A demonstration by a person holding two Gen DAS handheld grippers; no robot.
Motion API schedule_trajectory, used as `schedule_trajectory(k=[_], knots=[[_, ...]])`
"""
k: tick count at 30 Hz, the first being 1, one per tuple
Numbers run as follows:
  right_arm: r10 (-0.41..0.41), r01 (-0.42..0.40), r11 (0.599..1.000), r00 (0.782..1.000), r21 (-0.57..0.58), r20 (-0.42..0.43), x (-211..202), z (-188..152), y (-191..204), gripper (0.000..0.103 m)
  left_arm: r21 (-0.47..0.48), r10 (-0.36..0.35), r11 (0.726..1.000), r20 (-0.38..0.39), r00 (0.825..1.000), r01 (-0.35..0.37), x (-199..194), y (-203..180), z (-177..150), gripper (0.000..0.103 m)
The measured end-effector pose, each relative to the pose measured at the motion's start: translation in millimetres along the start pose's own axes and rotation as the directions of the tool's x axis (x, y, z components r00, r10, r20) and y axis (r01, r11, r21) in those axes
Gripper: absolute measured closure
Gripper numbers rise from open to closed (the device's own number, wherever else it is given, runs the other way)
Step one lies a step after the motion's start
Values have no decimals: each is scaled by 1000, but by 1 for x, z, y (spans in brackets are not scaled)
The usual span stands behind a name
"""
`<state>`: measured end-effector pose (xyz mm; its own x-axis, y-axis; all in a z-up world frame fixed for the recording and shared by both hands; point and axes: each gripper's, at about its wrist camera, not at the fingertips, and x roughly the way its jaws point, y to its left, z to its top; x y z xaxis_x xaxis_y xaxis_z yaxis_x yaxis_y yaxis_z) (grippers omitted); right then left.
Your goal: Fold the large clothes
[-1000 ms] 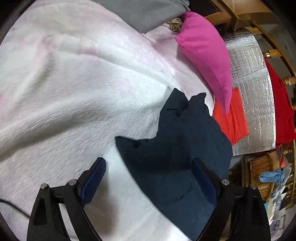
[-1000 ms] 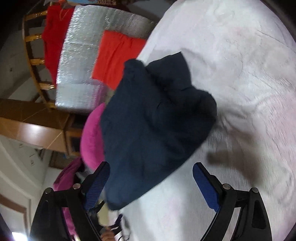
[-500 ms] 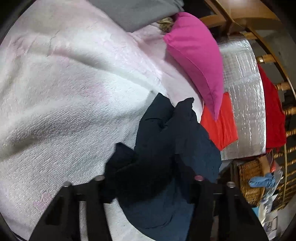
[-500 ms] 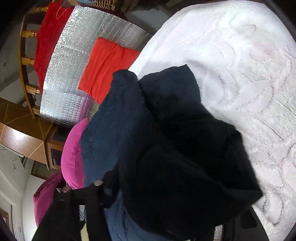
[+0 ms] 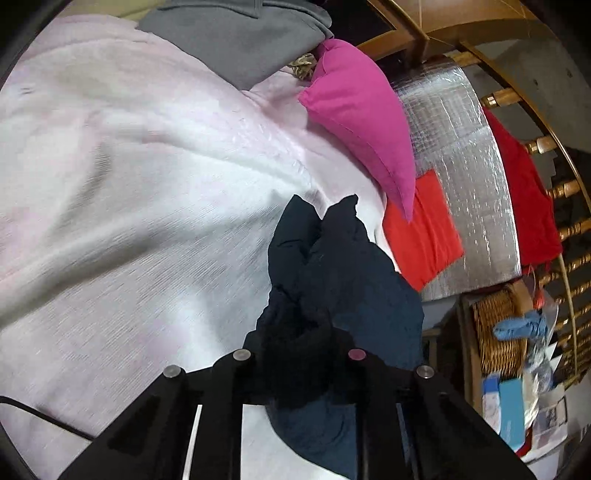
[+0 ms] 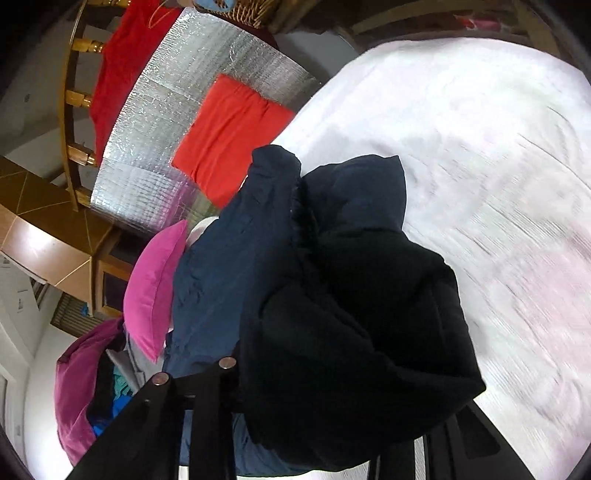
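A dark navy garment [image 5: 343, 288] lies bunched on the white bed cover [image 5: 129, 221] near the bed's edge. My left gripper [image 5: 297, 363] is shut on a fold of the navy garment, and the cloth hides its pads. In the right wrist view the same navy garment [image 6: 332, 295] is lifted in a thick bundle. My right gripper [image 6: 332, 391] is shut on it, with the right finger buried under the cloth.
A pink pillow [image 5: 365, 122] and a grey garment [image 5: 236, 33] lie at the head of the bed. A silver foil sheet [image 5: 469, 173] with red cloths [image 5: 421, 232] hangs on a wooden rail beside the bed. A wicker basket [image 5: 495, 332] stands on the floor.
Both grippers were open over the navy garment one second ago. They have closed on it and bunched it up off the bed cover.
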<state>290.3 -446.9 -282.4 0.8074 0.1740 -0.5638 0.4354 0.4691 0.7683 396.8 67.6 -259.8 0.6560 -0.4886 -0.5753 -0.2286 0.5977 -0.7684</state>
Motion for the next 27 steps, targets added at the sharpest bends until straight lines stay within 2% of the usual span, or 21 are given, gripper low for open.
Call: schedule_trajectory(k=[6, 9, 10, 12, 13, 15, 19, 20, 21, 22, 23, 25, 27], knots=[[26, -27, 999, 998, -30, -50, -52, -35, -21, 69, 74, 50, 996, 2, 999, -50, -52, 28, -44, 83], [1, -5, 999, 997, -48, -77, -59, -50, -35, 64, 67, 112, 992, -40, 993, -109, -50, 45, -53, 71], [-8, 5, 1000, 995, -30, -96, -56, -51, -43, 58, 45, 118, 992, -60, 991, -115, -48, 50, -50, 62], [1, 6, 998, 992, 55, -127, -56, -50, -54, 51, 34, 123, 992, -80, 989, -120, -53, 54, -46, 60], [17, -4, 996, 988, 90, -150, -59, -47, -57, 51, 38, 126, 992, -69, 990, -124, -61, 54, -44, 58], [14, 0, 997, 985, 80, -170, -71, -41, -57, 51, 64, 145, 988, -24, 989, -143, -78, 49, -43, 56], [-36, 35, 999, 981, -6, -190, -107, -29, -59, 44, 147, 137, 977, 108, 985, -152, -112, 26, -33, 31], [-48, 47, 999, 983, -12, -179, -113, -25, -61, 43, 161, 129, 976, 125, 984, -149, -113, 19, -28, 29], [-68, 66, 998, 986, -15, -152, -121, -21, -63, 39, 174, 121, 974, 136, 983, -144, -111, 11, -21, 29], [-82, 80, 997, 990, -18, -111, -128, -15, -63, 30, 176, 120, 974, 137, 983, -144, -108, 6, -16, 24], [-81, 79, 997, 993, -18, -83, -132, -10, -64, 26, 179, 124, 973, 128, 984, -146, -100, 3, -11, 20], [-66, 65, 998, 996, -11, -63, -131, 1, -61, 22, 169, 153, 972, 71, 986, -163, -73, 0, 0, 20], [-57, 55, 998, 994, -20, -98, -117, 9, -59, 22, 122, 174, 978, -28, 984, -169, -38, 9, 8, 20]])
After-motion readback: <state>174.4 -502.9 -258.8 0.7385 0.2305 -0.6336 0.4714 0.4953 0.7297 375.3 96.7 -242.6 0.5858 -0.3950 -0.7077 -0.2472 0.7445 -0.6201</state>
